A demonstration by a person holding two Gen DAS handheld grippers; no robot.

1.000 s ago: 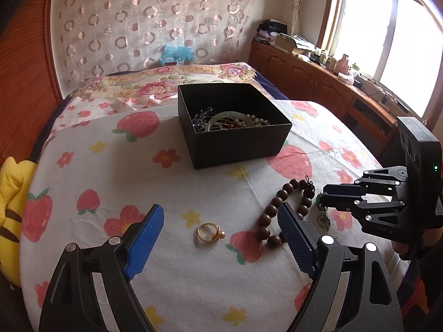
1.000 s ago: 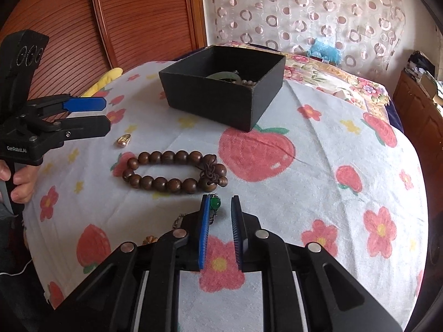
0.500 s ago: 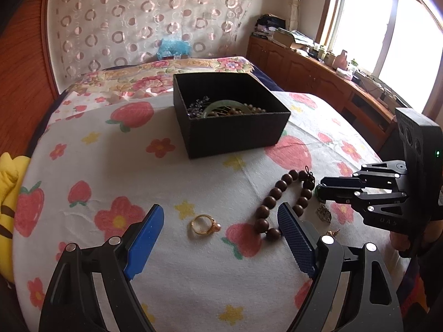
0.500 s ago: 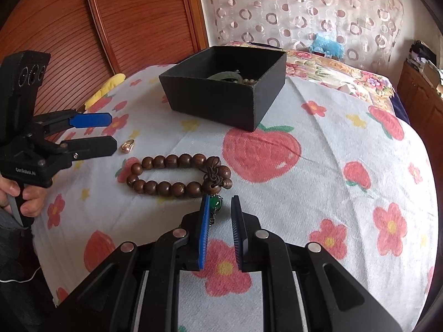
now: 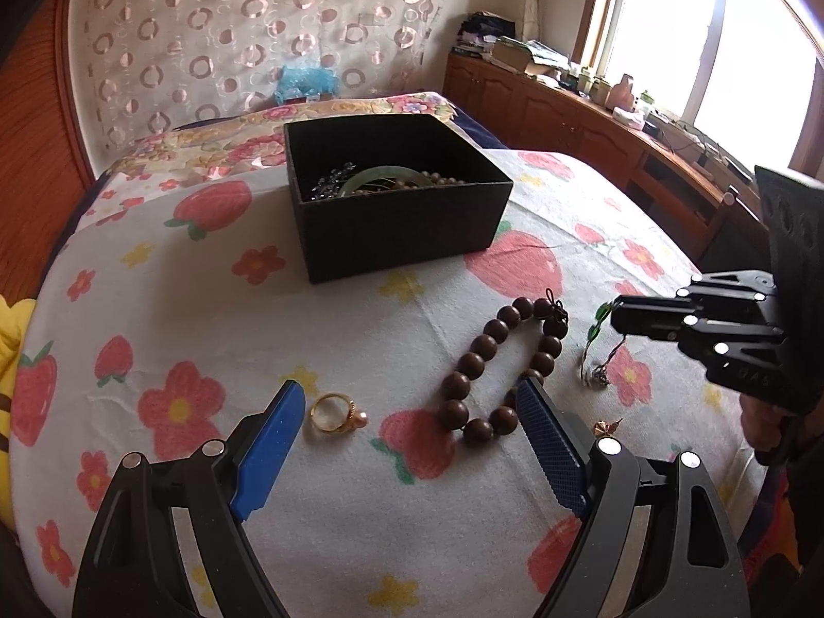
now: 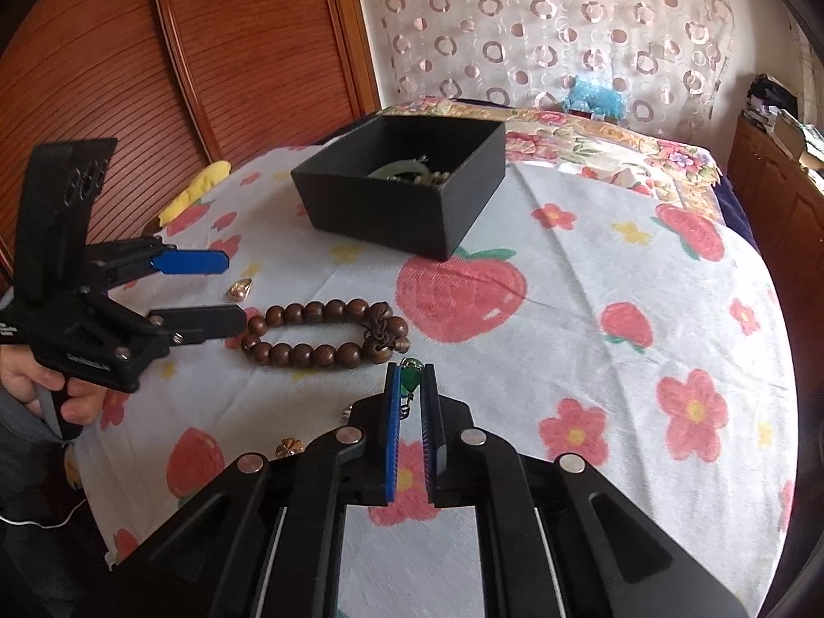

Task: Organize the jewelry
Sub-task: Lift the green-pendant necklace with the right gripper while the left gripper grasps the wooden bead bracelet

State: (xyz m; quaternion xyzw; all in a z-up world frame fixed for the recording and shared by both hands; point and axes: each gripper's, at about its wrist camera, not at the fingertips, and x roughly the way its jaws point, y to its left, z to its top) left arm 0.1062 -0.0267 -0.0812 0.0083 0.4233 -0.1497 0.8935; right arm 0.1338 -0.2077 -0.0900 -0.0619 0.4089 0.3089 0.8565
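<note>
Blue-padded left gripper [image 5: 407,412] is spread wide over the fruit-print cloth [image 5: 309,340], gold ring [image 5: 335,412] lying loose between its pads, wooden bead bracelet [image 5: 494,365] just at the right pad. Right gripper [image 6: 411,381] has just been closing and pinches the green pendant [image 6: 411,378] of a chain, which dangles to the cloth in the left view beside the beads. Farther back sits the black box [image 5: 396,237] with a jade bangle [image 5: 381,177] and other jewelry inside.

Strawberry-print cloth [image 5: 360,350]; window [image 5: 721,26]
</note>
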